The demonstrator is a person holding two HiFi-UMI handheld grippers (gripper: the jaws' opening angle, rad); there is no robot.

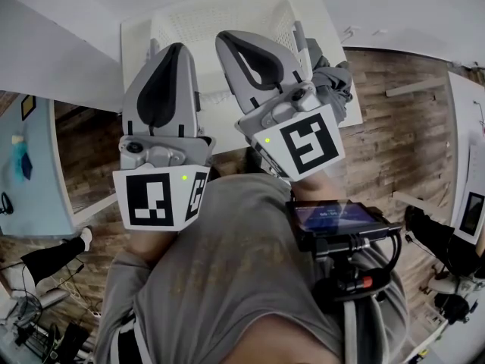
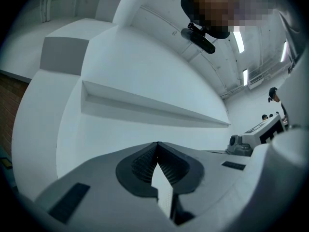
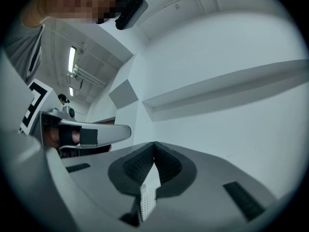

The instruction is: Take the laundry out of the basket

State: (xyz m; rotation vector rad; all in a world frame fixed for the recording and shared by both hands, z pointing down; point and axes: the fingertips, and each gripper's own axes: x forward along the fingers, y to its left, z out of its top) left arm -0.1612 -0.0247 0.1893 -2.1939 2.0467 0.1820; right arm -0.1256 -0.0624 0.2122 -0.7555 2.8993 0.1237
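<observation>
A white latticed laundry basket (image 1: 204, 17) stands on a white table (image 1: 140, 36) in the head view, largely hidden behind my two raised grippers. Grey laundry (image 1: 333, 78) hangs bunched at the basket's right side. My left gripper (image 1: 176, 48) and right gripper (image 1: 227, 38) are held side by side close to the camera, above the basket. Both are shut with nothing between the tips. In the left gripper view the jaws (image 2: 157, 143) meet against a white wall. The right gripper view shows the same, tips (image 3: 154, 143) touching and empty.
Wooden floor (image 1: 402, 142) surrounds the table. A light-blue table (image 1: 30, 188) is at the left and another white surface (image 1: 466, 150) at the right. A screen on a chest rig (image 1: 333, 218) sits below the right gripper. A white wall ledge (image 2: 145, 105) faces both grippers.
</observation>
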